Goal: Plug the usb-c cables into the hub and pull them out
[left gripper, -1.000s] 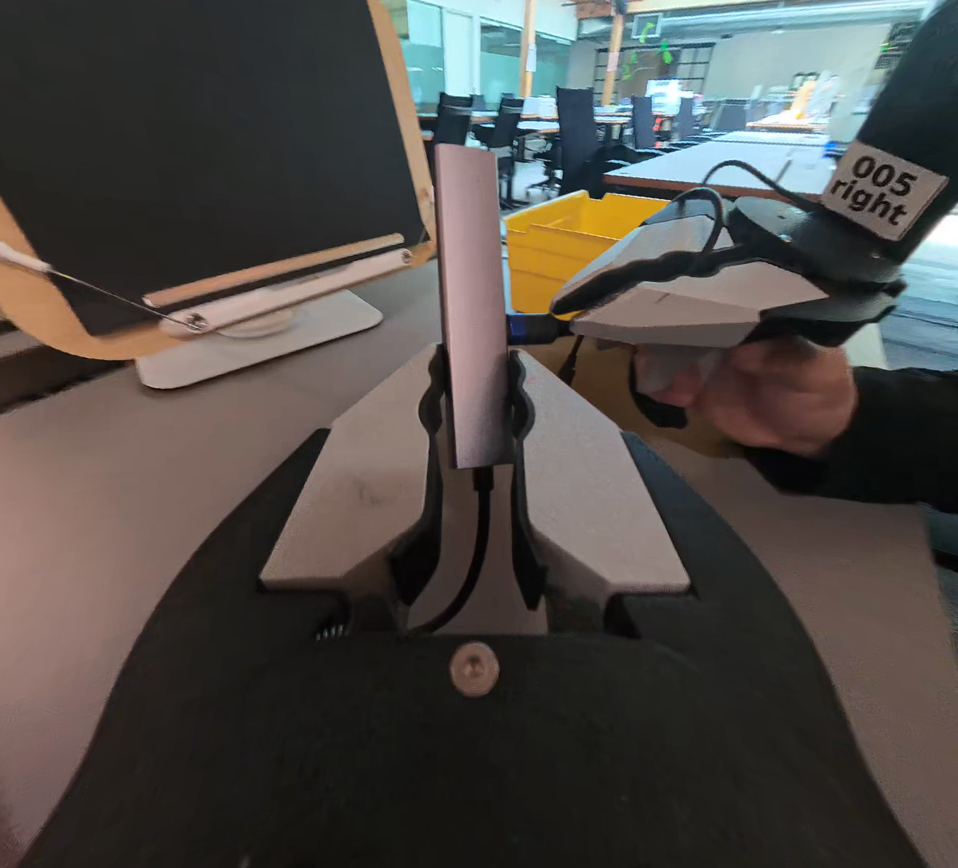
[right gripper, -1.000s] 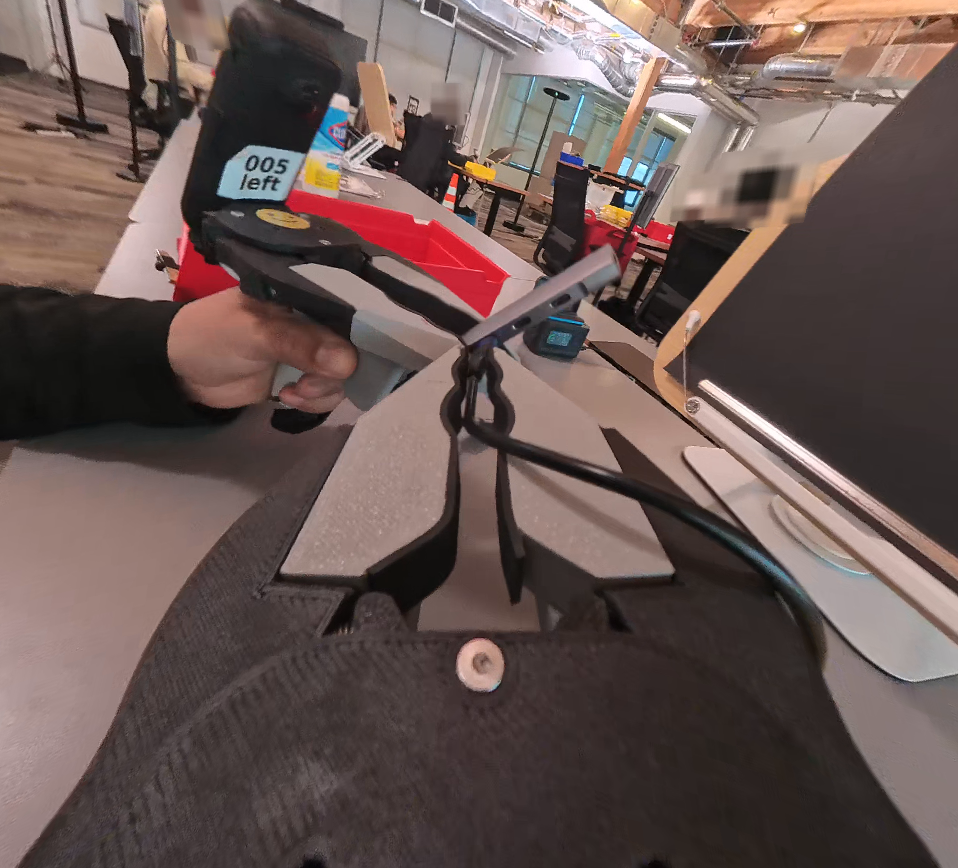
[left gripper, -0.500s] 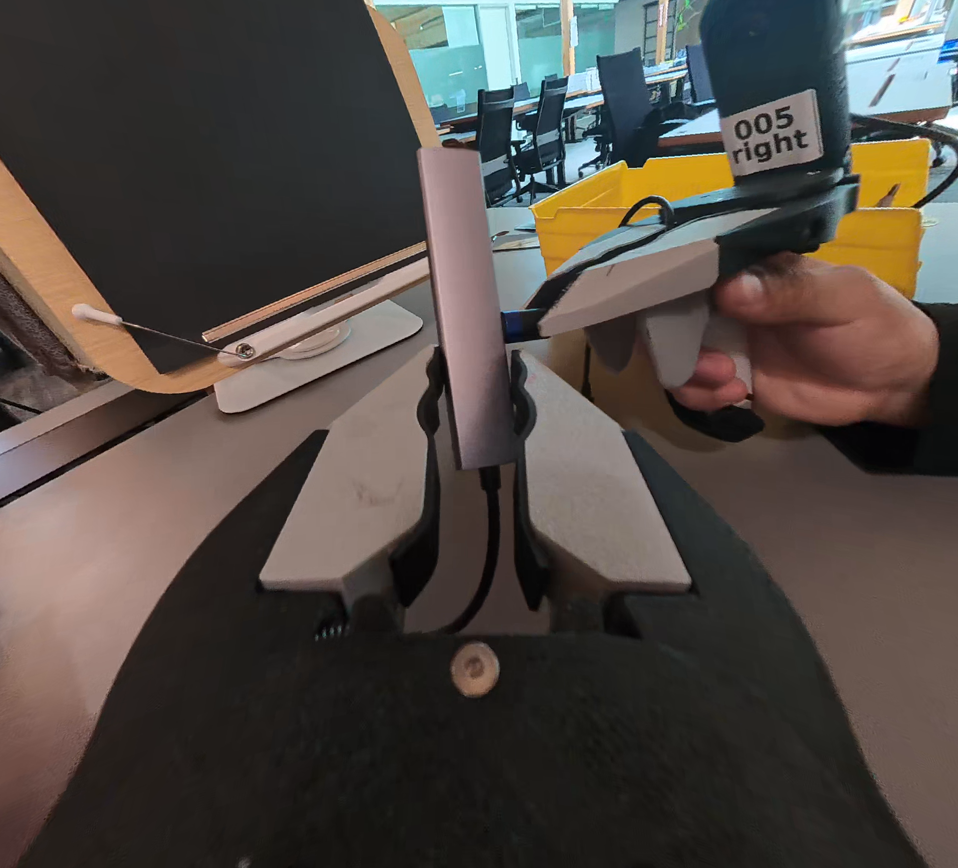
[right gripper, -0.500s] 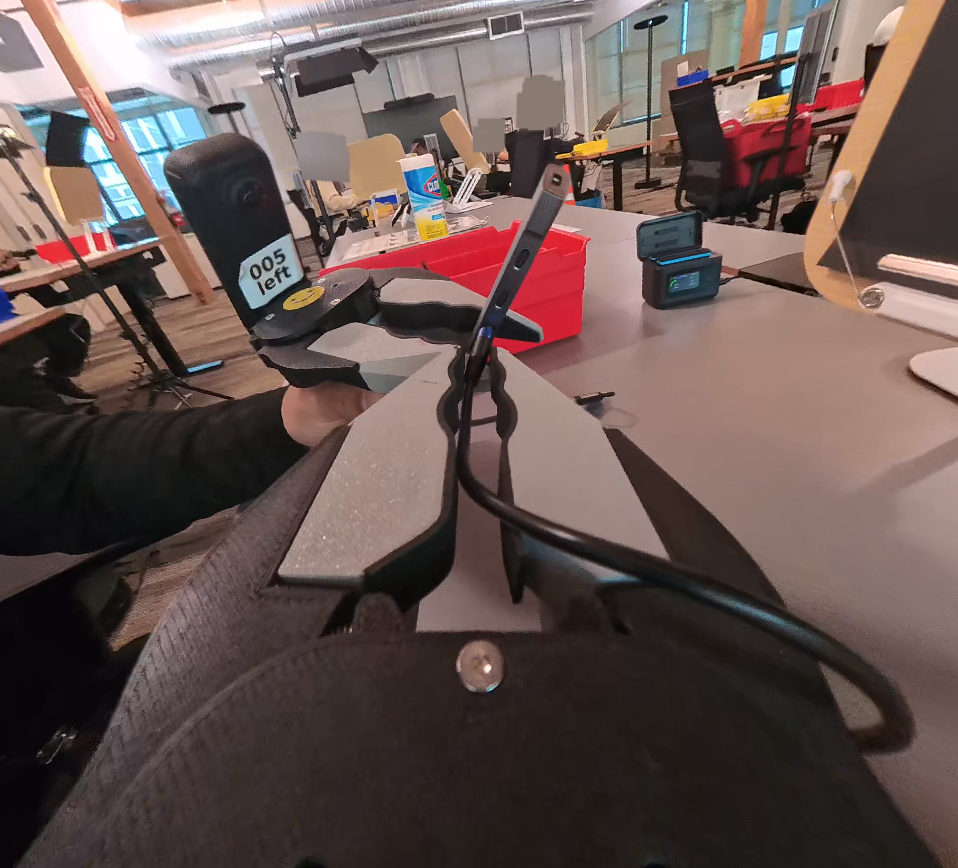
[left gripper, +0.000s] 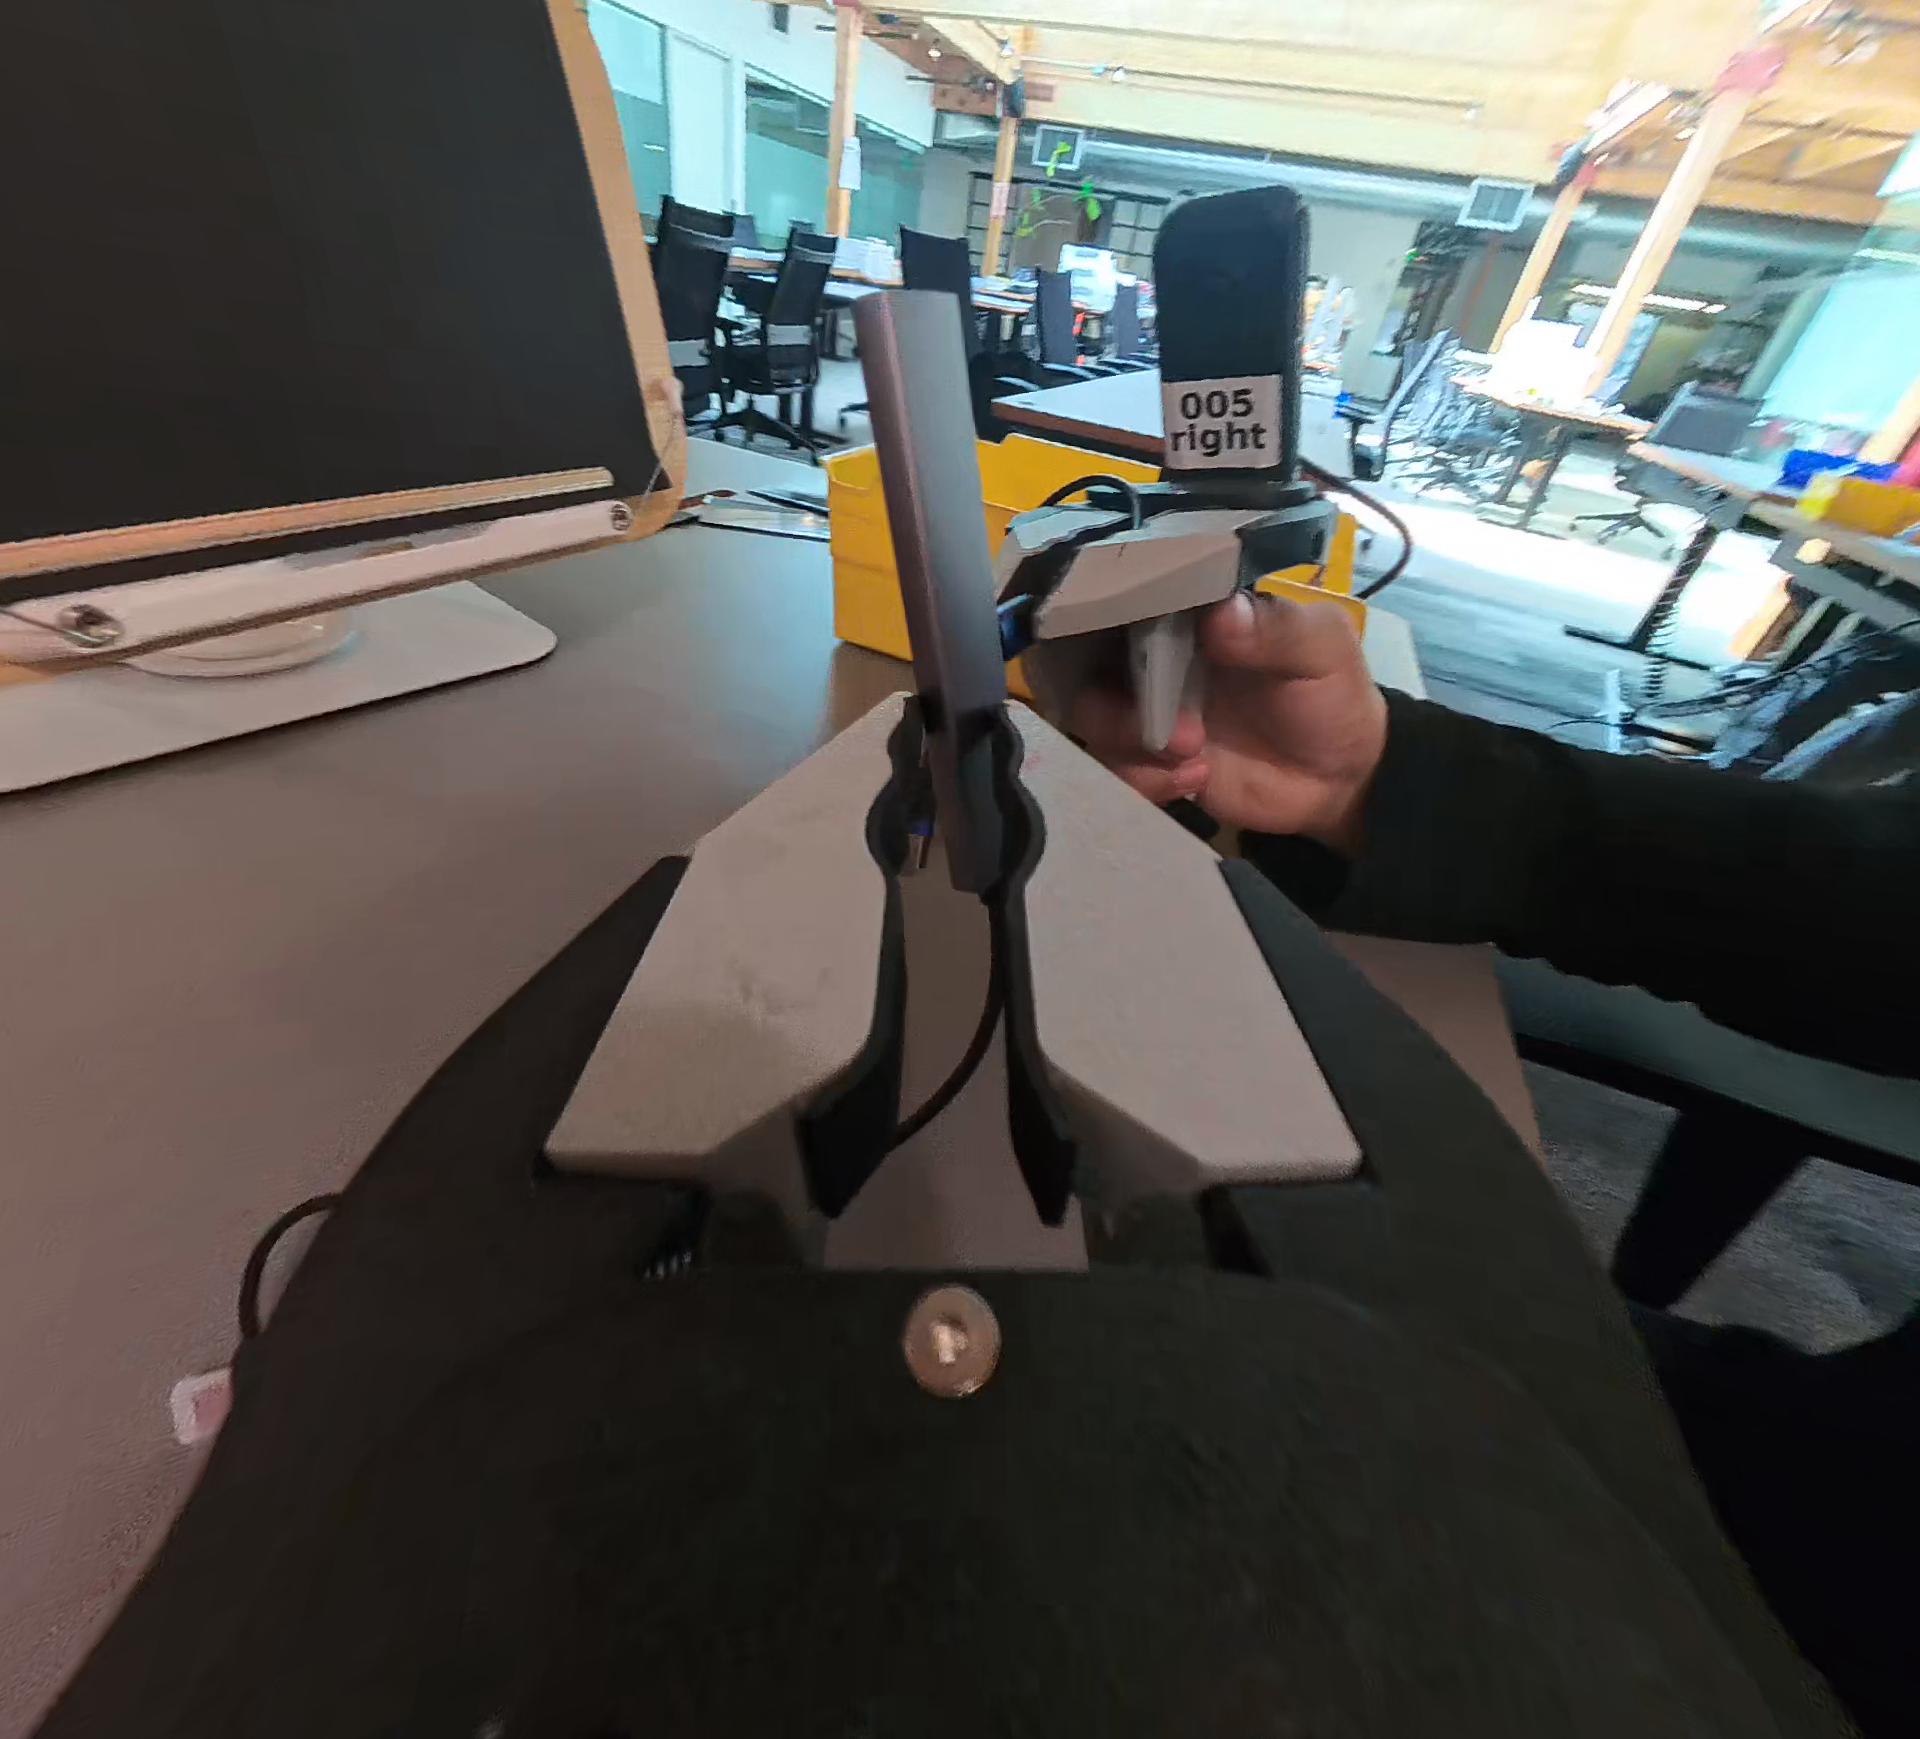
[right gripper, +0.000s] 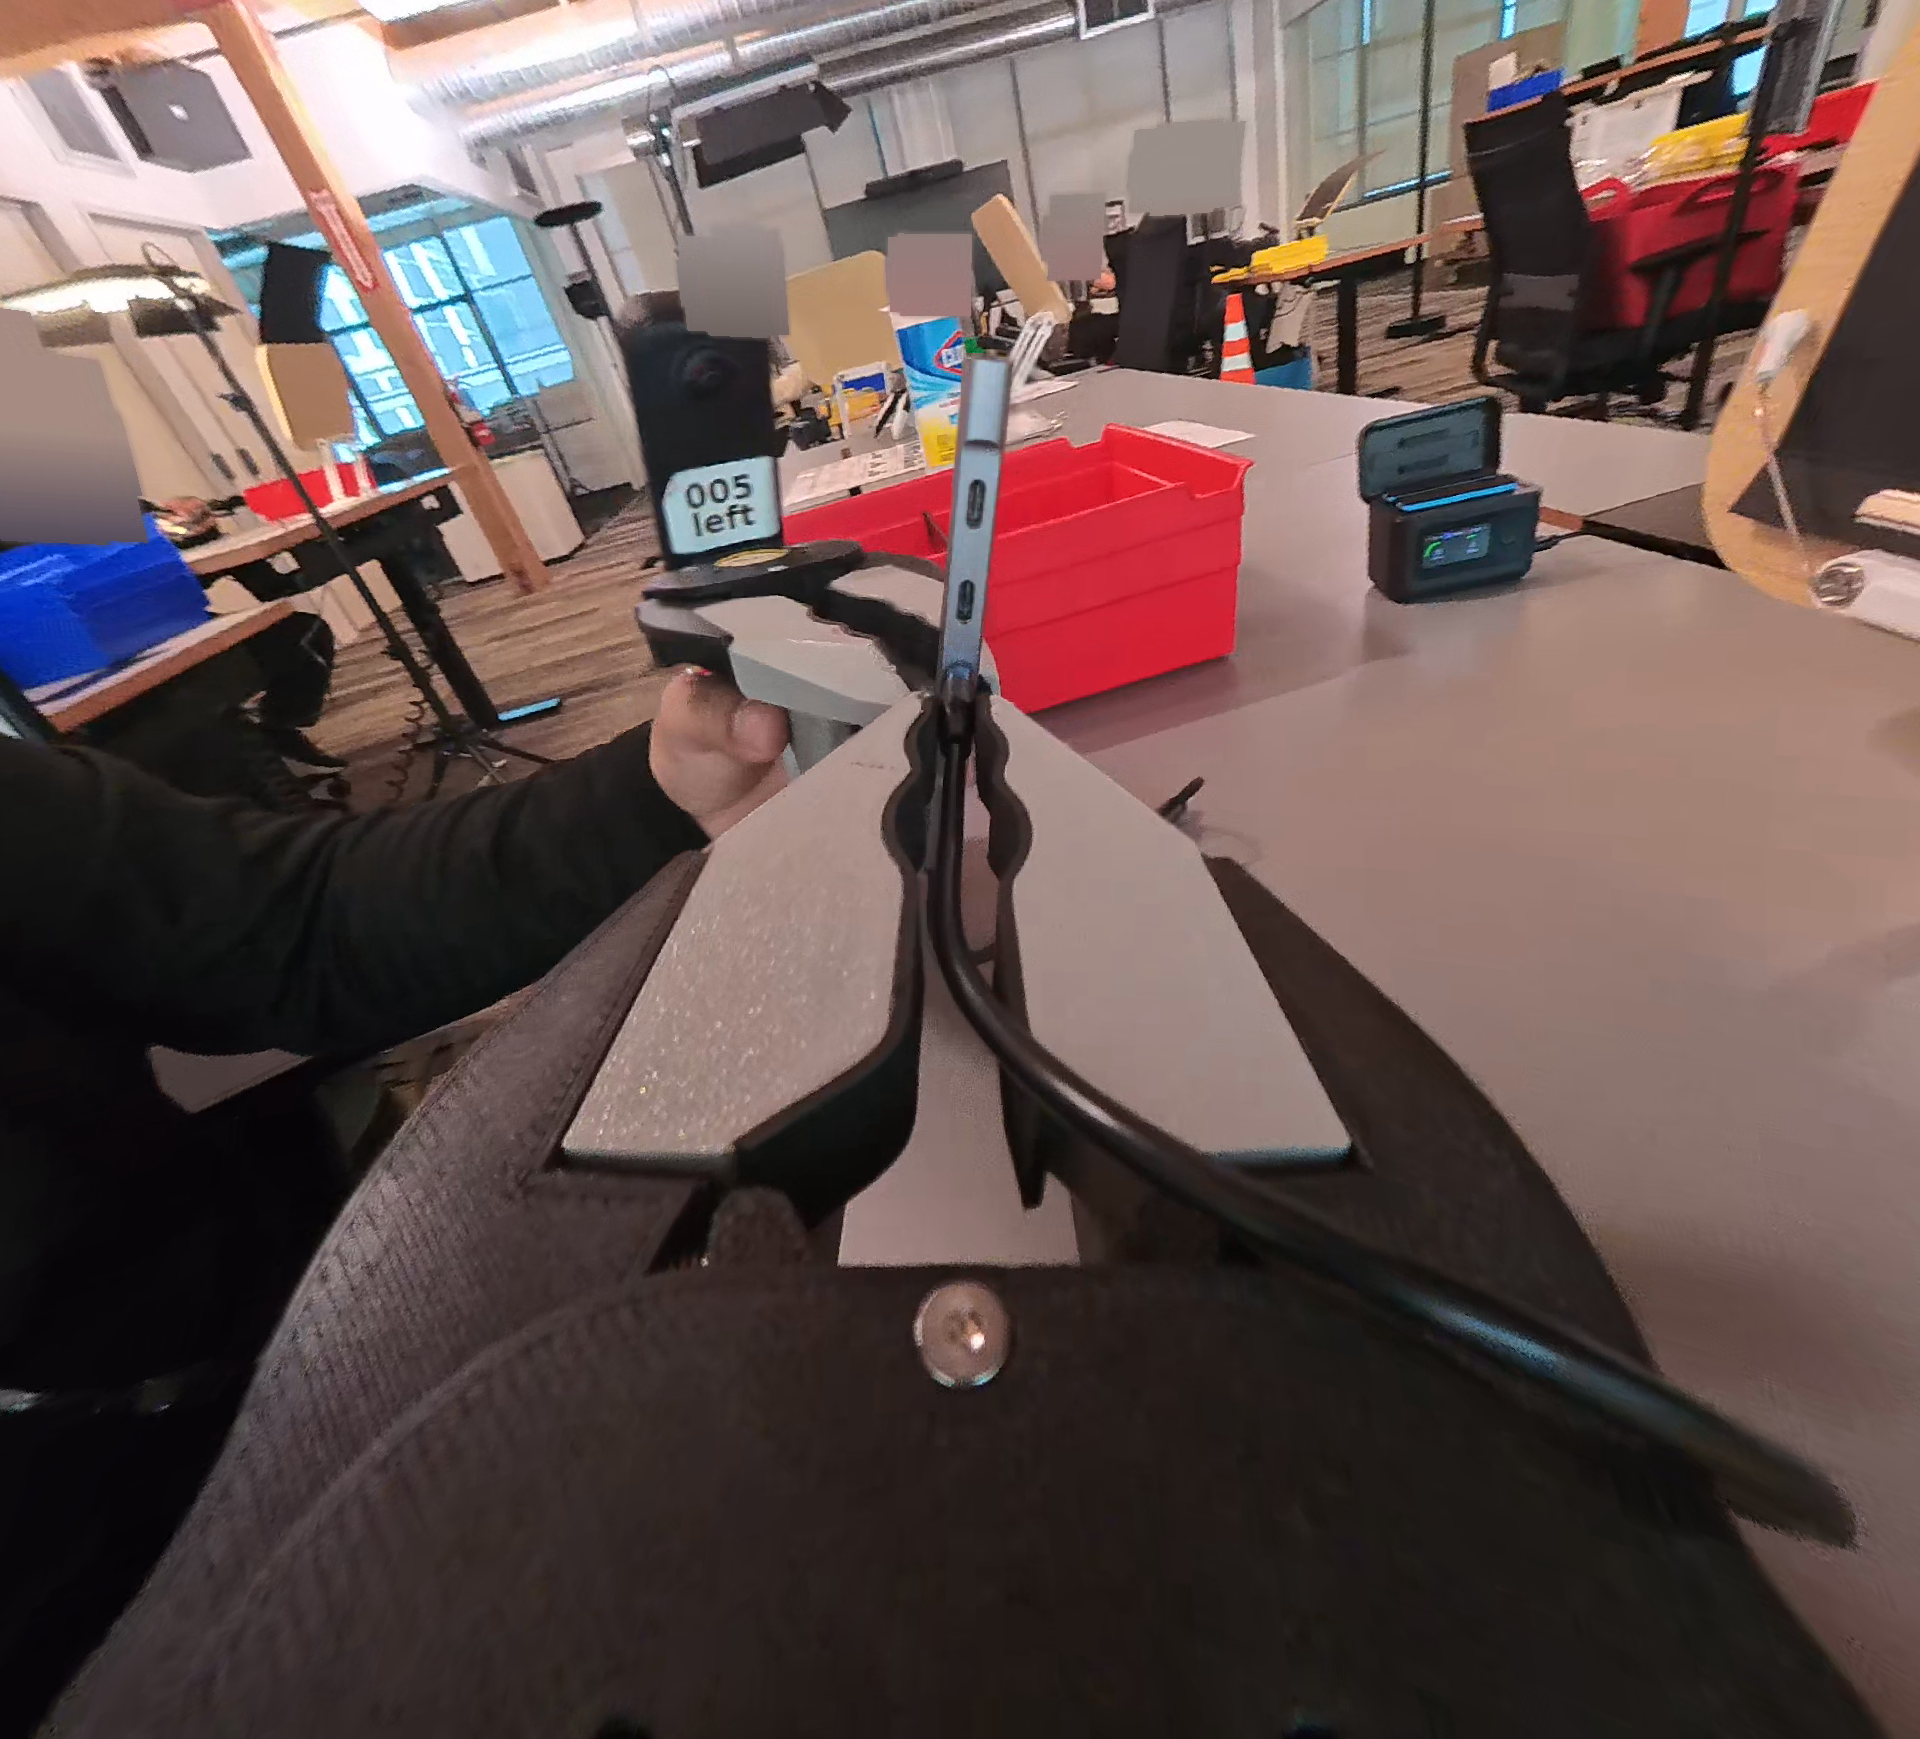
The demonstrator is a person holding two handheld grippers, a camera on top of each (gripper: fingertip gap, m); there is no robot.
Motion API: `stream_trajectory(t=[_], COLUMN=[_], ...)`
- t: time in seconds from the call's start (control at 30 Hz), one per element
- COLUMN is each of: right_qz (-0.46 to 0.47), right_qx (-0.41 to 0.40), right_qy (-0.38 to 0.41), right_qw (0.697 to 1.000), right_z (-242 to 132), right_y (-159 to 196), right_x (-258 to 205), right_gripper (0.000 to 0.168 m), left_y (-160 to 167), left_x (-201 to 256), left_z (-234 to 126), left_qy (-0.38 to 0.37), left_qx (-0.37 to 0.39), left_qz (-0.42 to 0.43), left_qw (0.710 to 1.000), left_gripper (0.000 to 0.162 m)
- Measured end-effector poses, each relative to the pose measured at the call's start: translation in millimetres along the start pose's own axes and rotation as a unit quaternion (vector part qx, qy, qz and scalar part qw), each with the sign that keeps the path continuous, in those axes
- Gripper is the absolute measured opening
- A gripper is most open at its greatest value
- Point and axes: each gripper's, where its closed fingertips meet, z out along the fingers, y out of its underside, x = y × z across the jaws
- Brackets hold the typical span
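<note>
1. Counter (left gripper: 312, 910) first: grey and wide, running under both my hands. A dark monitor (left gripper: 260, 162) sits at my left, with a yellow bin (left gripper: 862, 546) behind and a red bin (right gripper: 1122, 546) across the way.
2. My left hand-held gripper (left gripper: 956, 785) is pressed together on the hub (left gripper: 930, 526), pinching its lower end. The hub stands nearly upright, clear of the counter.
3. My right hand-held gripper (right gripper: 951, 723) is pinched onto the cable (right gripper: 1195, 1159) just behind the plug, right at the hub's edge. The plug looks seated in the lowest port, though my fingers hide the joint.
4. Handling call: the hub is a light, stiff, smooth metal bar, so I'd say it could twist or slip if I yank sideways. I want flat faces under the pads.
5. The cable is limp, so I hold the stiff plug collar and pull straight along the port.
</note>
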Motion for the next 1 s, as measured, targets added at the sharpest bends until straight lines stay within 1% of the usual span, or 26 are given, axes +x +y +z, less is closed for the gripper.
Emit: stream_trajectory(t=[0.17,0.3,0.43,0.5,0.6,0.77,0.87,0.97,1.0], right_qz=[0.029,0.047,0.054,0.064,0.077,0.07,0.074,0.04,0.038], right_qx=[-0.009,-0.015,-0.02,-0.015,-0.02,-0.05,-0.052,-0.092,-0.096], right_qy=[-0.03,-0.059,-0.057,-0.077,-0.084,-0.069,-0.073,-0.048,-0.047], right_qw=[0.999,0.997,0.997,0.995,0.993,0.994,0.993,0.994,0.994], right_z=[-5,-9,-10,-11,-12,-13,-13,-12,-12], right_y=[3,4,7,6,8,19,21,33,34], right_x=[-3,-8,-6,-10,-10,-4,-4,0,-1], right_gripper=[0.003,0.003,0.003,0.003,0.003,0.003,0.003,0.004,0.003], left_y=[3,2,6,5,8,23,27,43,45], left_x=[8,16,15,21,22,17,18,15,15], left_z=[2,3,4,4,5,9,10,11,12], left_qy=[0.029,0.067,0.058,0.078,0.09,0.064,0.072,0.059,0.058], left_qx=[-0.005,0.0,-0.011,-0.007,-0.015,-0.059,-0.071,-0.115,-0.118], left_qz=[-0.013,-0.043,-0.03,-0.041,-0.059,-0.024,-0.039,-0.017,-0.014], left_qw=[0.999,0.997,0.998,0.996,0.994,0.996,0.994,0.992,0.991], left_gripper=[0.01,0.01,0.01,0.009,0.008,0.008,0.008,0.007,0.007])
